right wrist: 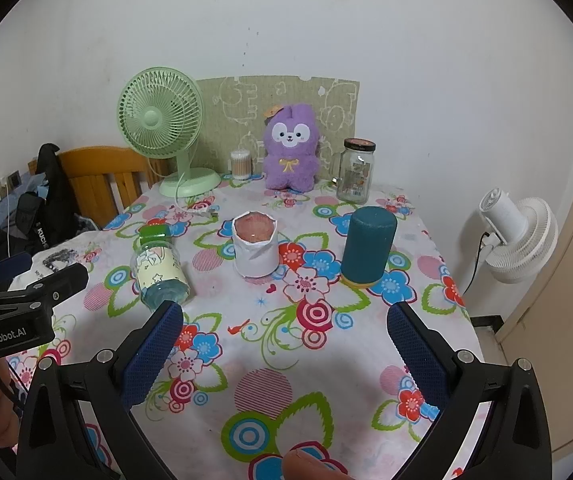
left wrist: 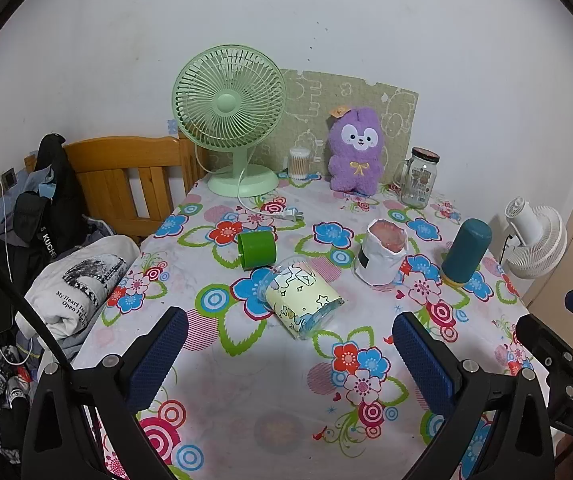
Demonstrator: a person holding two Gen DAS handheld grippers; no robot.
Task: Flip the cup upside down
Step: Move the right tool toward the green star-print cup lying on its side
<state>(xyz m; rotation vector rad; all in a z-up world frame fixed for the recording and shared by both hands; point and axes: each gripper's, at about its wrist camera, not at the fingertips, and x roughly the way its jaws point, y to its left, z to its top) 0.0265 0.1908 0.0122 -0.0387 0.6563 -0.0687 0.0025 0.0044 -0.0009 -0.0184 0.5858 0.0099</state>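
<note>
Table, covered in a flowered cloth, fills the middle of both views.

- Left gripper: lower part of the left wrist view, jaws spread wide, nothing between the blue pads. Its black body also shows at the left edge of the right wrist view.
- Right gripper: lower part of the right wrist view, jaws likewise wide apart and empty, above bare cloth.
- Glass cup, clear with a pale yellow cartoon wrap: centre of the left wrist view, lying on its side, open mouth toward the upper left, thick base toward the lower right. In the right wrist view it lies left of centre, just above the left-hand blue pad.
- Green cup: also on its side, just beyond the glass cup's mouth; whether they touch I cannot tell.
- White paper-wrapped cup: upright, right of centre, pinkish top.
- Teal cup: standing mouth down on a yellow rim, further right, apart from the white one.
- Green fan: back left of the table, its plug and cord lying on the cloth.
- Purple plush toy, cotton swab box and lidded glass jar: ranged along the wall.
- White fan: right edge, off the table.
- Wooden headboard and heaped clothes: left side.
</note>
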